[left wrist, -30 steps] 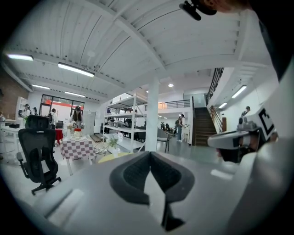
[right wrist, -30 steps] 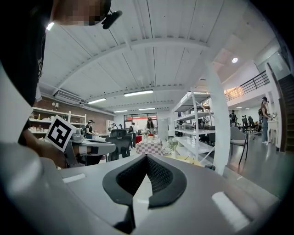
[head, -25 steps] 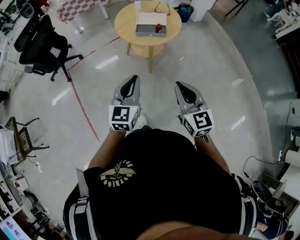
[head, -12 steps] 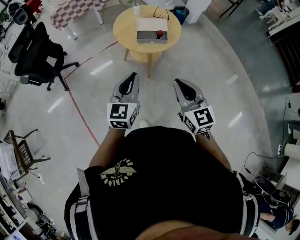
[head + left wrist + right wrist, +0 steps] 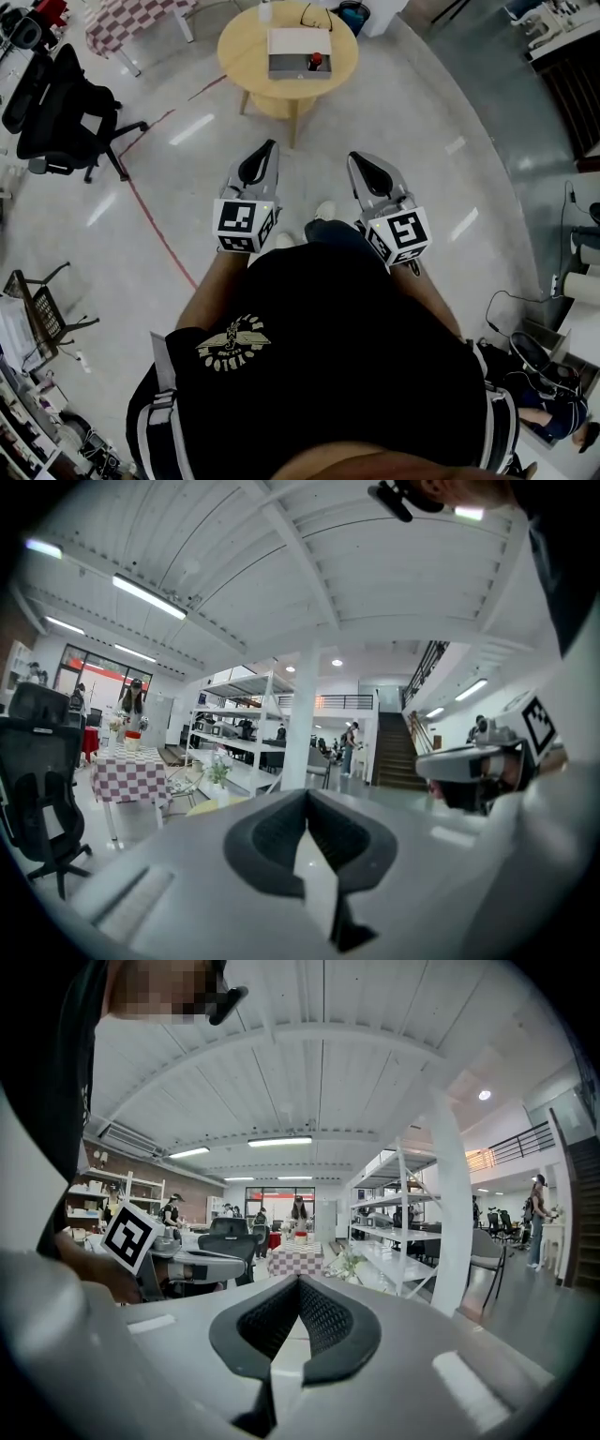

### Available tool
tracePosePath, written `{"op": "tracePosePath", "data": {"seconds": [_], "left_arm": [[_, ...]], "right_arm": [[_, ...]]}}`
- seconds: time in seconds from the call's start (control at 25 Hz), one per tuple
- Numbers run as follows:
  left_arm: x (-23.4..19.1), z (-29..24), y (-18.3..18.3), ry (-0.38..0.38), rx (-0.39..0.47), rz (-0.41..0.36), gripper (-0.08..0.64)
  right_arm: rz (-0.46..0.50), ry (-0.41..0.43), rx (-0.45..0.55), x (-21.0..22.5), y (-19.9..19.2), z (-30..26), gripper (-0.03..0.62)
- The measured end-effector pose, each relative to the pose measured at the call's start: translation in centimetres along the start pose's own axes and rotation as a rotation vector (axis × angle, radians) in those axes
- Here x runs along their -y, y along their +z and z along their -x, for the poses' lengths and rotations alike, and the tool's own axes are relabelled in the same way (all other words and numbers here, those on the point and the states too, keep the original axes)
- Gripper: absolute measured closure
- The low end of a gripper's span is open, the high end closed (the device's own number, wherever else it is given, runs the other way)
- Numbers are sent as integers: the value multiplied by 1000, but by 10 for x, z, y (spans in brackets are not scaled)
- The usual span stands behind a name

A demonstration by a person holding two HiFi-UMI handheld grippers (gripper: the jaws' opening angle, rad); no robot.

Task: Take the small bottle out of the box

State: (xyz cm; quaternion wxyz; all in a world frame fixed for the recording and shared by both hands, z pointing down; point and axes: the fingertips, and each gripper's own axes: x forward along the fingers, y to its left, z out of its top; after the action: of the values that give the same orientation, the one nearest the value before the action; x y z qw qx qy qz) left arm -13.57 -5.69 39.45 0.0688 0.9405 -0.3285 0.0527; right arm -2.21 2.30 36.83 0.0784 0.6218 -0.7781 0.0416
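Note:
Far ahead, a round wooden table (image 5: 246,47) carries a white and grey box (image 5: 296,49). A small bottle with a red cap (image 5: 316,62) shows at the box's right end. Both grippers hang over the floor well short of the table, side by side in front of the person's body. My left gripper (image 5: 268,150) points toward the table with its jaws together and nothing between them; its dark pads meet in the left gripper view (image 5: 307,797). My right gripper (image 5: 360,161) is likewise shut and empty, as the right gripper view (image 5: 299,1283) shows.
A black office chair (image 5: 56,98) stands at the left, with a chequered table (image 5: 131,17) behind it. A red line (image 5: 155,220) crosses the polished floor. A small folding chair (image 5: 42,295) is at the lower left. Cables (image 5: 511,314) and gear lie at the right.
The person has stepped toward the table, one shoe now showing between the grippers. Both grippers moved along with the body; their jaws stayed as they were.

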Motion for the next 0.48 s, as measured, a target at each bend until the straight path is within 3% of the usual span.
{"op": "tracePosePath", "data": {"seconds": [0.48], "left_arm": [[-57,9,-7,80,-28,19,560]], "right_arm": [[-5,110,-17,-31,2,-64,584]]}}
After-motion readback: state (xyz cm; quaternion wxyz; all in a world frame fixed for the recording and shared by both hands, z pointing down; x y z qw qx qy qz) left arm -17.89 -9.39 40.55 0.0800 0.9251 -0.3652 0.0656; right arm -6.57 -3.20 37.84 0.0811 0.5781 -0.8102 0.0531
